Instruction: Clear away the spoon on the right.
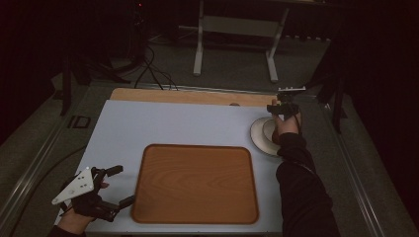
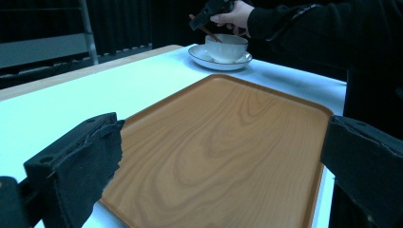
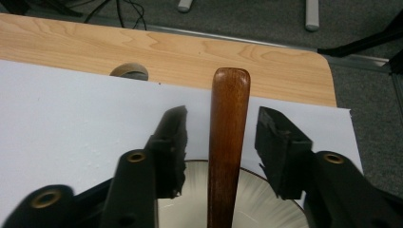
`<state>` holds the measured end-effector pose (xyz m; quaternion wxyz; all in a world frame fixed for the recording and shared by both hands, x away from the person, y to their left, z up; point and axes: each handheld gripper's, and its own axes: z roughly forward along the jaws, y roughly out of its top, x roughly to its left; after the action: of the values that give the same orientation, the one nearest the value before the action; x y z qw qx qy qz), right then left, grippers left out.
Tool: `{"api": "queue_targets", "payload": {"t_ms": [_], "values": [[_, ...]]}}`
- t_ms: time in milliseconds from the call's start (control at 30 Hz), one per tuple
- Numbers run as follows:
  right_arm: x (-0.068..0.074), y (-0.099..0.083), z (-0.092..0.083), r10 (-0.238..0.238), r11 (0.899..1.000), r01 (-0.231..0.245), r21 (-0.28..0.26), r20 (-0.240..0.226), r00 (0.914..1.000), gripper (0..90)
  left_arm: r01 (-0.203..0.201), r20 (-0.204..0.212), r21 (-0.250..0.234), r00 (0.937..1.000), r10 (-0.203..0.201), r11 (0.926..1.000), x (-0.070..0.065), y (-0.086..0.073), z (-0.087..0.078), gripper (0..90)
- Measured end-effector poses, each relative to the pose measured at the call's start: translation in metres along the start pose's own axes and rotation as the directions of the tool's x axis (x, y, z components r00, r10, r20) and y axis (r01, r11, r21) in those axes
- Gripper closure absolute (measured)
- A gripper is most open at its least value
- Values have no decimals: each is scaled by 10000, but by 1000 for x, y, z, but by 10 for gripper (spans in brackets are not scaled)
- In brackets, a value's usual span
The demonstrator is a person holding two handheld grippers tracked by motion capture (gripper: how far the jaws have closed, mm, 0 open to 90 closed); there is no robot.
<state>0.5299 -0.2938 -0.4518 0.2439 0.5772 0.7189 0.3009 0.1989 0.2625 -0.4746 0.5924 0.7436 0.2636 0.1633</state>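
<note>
The right gripper (image 3: pixel 221 142) hangs over the white ribbed cup (image 2: pixel 226 47) on its white saucer (image 1: pixel 258 134) at about three o'clock on the white tabletop (image 1: pixel 163 126), its fingers (image 3: pixel 171 147) spread to either side of a brown wooden handle (image 3: pixel 229 142) standing in the cup and not touching it — apparently lined up to close on it. The left gripper (image 1: pixel 118 185) rests near eight o'clock, fingers spread and empty, just beside the bare rounded wooden tray (image 1: pixel 195 182) — probably waiting.
</note>
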Motion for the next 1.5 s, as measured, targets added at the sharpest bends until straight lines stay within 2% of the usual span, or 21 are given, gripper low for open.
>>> {"api": "queue_targets", "payload": {"t_ms": [167,333,500,633,900,967,1167,1300,1500], "values": [[0,0,2,32,9998,-32,173,29,10000,618,16,8,11,10000,-16,10000,0,0,0,0],[-4,-1,5,306,9988,-301,383,-117,9995,749,38,0,33,10000,-38,10000,1,0,0,0],[-2,0,5,238,9989,-232,402,-140,9996,757,48,16,44,10000,-48,10000,1,-1,0,0],[-2,1,2,213,9990,-196,409,-420,9989,763,59,22,78,10000,-59,10000,1,-1,0,0],[-2,4,-6,43,9998,-36,205,-334,9994,766,59,29,88,10000,-59,9999,1,0,1,0],[-5,6,-13,291,9996,-287,67,-624,9976,766,77,34,91,10000,-77,9999,1,0,1,0],[-8,9,-25,494,9986,-506,-122,-839,9953,767,88,37,72,10000,-89,9999,1,0,1,0],[-9,13,-38,426,9983,-459,-372,-831,9956,767,81,67,100,9999,-82,9999,0,0,2,0],[-4,21,-56,362,9966,-440,-702,-1081,9935,767,61,74,45,10000,-62,10000,0,1,1,0]]}}
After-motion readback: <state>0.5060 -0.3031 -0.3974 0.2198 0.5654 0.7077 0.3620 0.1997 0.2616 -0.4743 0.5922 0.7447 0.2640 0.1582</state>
